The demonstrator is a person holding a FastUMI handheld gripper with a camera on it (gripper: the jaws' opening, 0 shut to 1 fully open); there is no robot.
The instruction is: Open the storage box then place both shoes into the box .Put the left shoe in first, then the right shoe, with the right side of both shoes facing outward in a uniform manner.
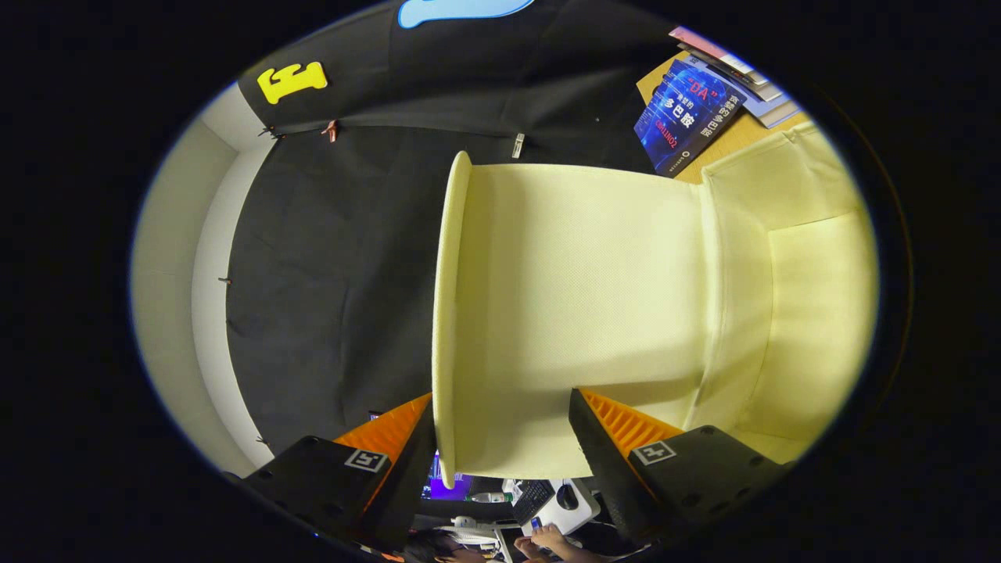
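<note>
Item: storage box (813, 297), pale yellow, on the worktop (723, 145). Its lid (579, 313) is swung up; the lid's front lip (447, 313) runs lengthwise between your tongs (500, 438), pointing away from the box body. Your tongs stand apart, one finger either side of the lip; whether both press it cannot be told. Books (688, 117) lie at the worktop's far edge behind the box.

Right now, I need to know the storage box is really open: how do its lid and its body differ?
The lid is swung away and shows one broad flat face; the box body beyond it shows folded walls. The lid's rimmed edge sits between the fingers of the open hand-held gripper; the body lies past them, by the books. Both are pale yellow.
</note>
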